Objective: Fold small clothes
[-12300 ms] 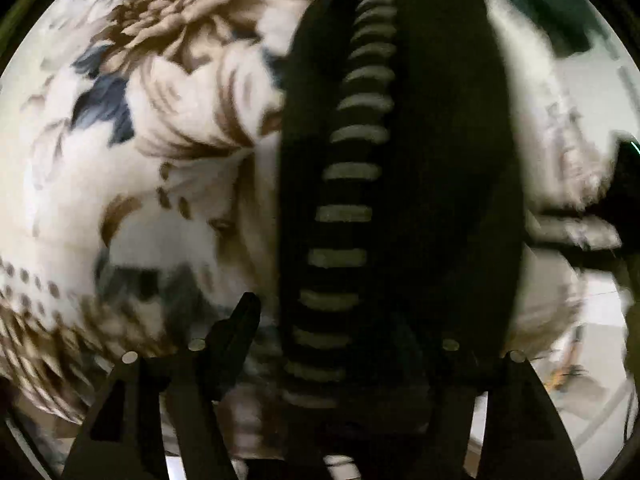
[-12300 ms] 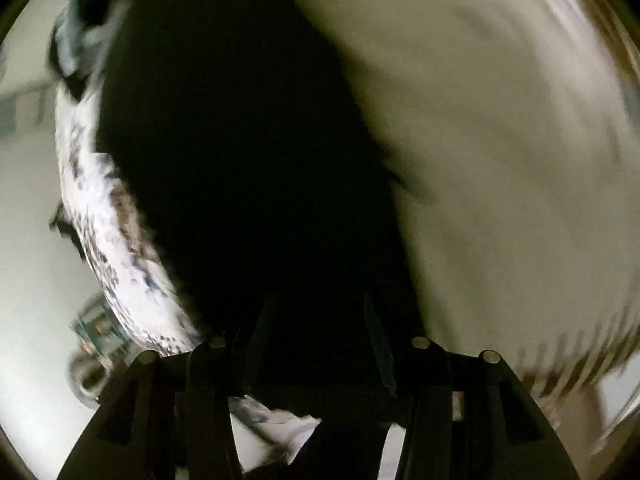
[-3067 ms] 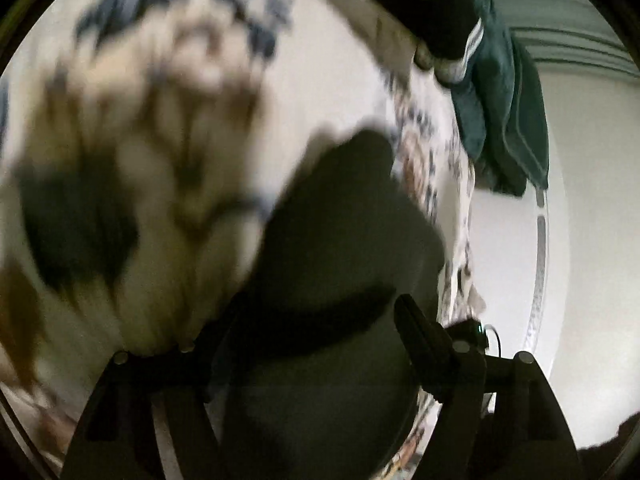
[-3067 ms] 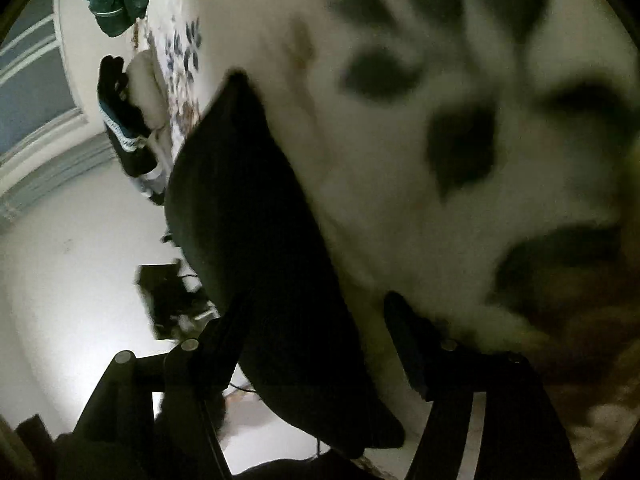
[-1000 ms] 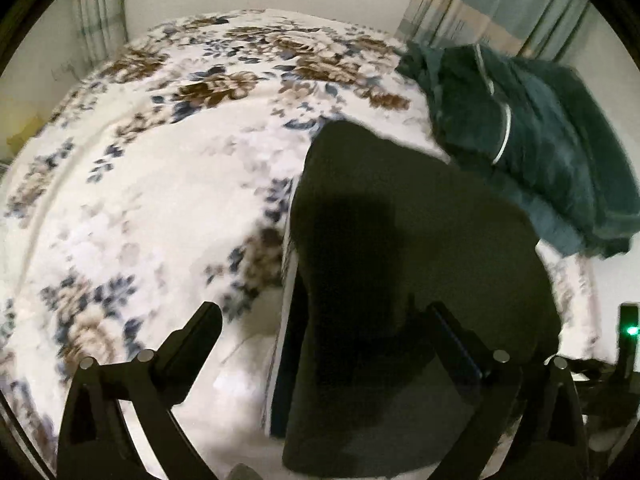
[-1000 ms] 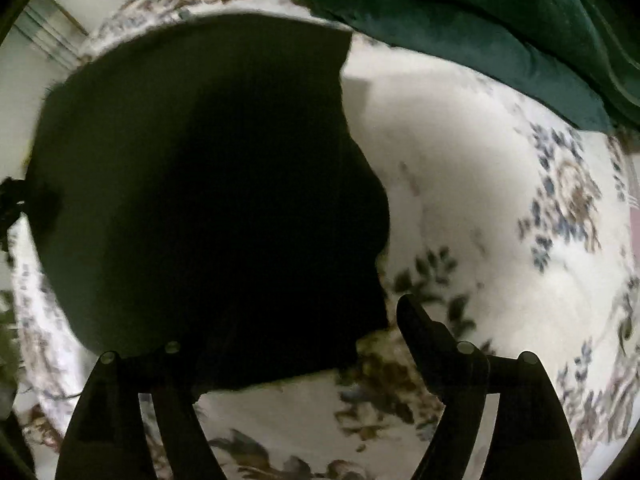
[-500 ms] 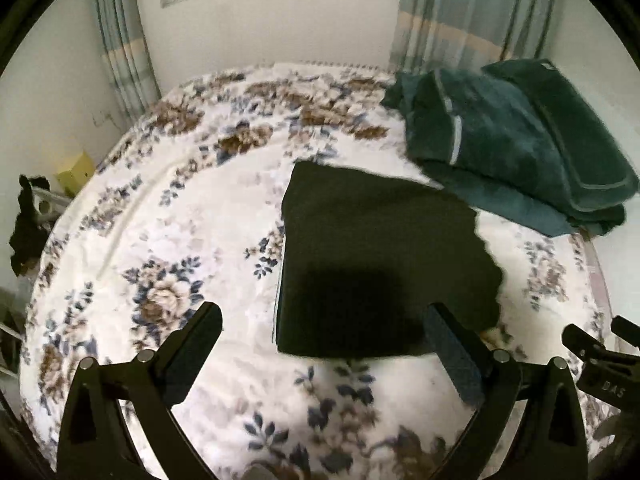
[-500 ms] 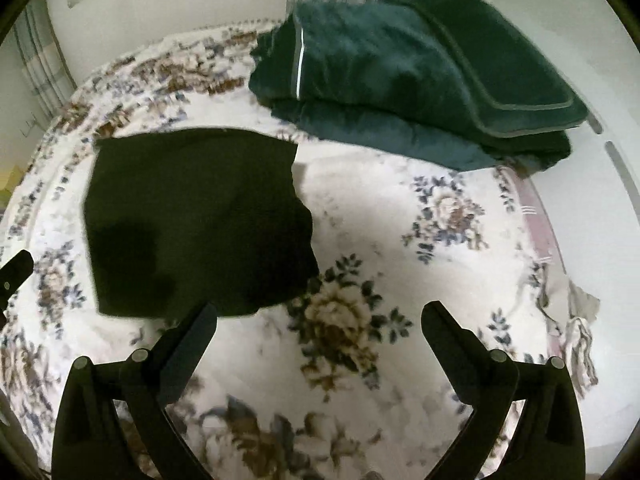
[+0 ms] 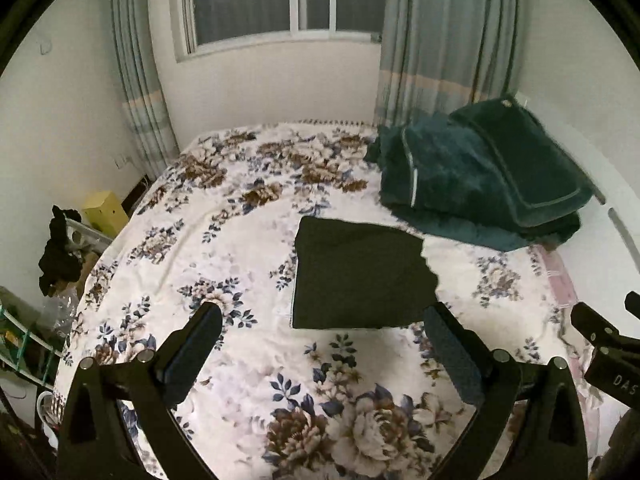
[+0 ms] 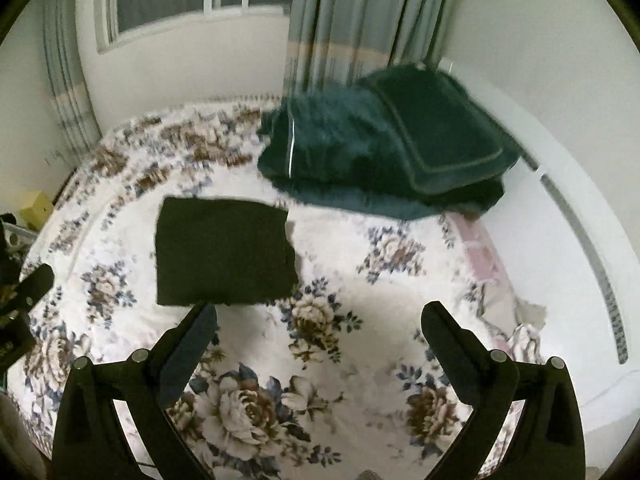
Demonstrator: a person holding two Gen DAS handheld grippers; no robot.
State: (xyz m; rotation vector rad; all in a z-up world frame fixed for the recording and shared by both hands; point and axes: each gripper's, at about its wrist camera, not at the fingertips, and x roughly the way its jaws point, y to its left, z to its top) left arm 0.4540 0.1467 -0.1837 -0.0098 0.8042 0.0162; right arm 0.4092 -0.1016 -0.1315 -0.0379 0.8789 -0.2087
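A black garment lies folded into a flat rectangle on the floral bedspread; it also shows in the right wrist view. My left gripper is open and empty, held above the bed on the near side of the garment. My right gripper is open and empty, raised to the right of the garment. The right gripper's body shows at the right edge of the left wrist view.
A folded dark green blanket pile sits at the bed's far right, just beyond the garment, also in the right wrist view. A window and curtains stand behind. Clutter and a yellow box lie left of the bed.
Both grippers have let go of the black garment and pulled back and up from it. The garment now lies folded on the bed, and the whole room shows.
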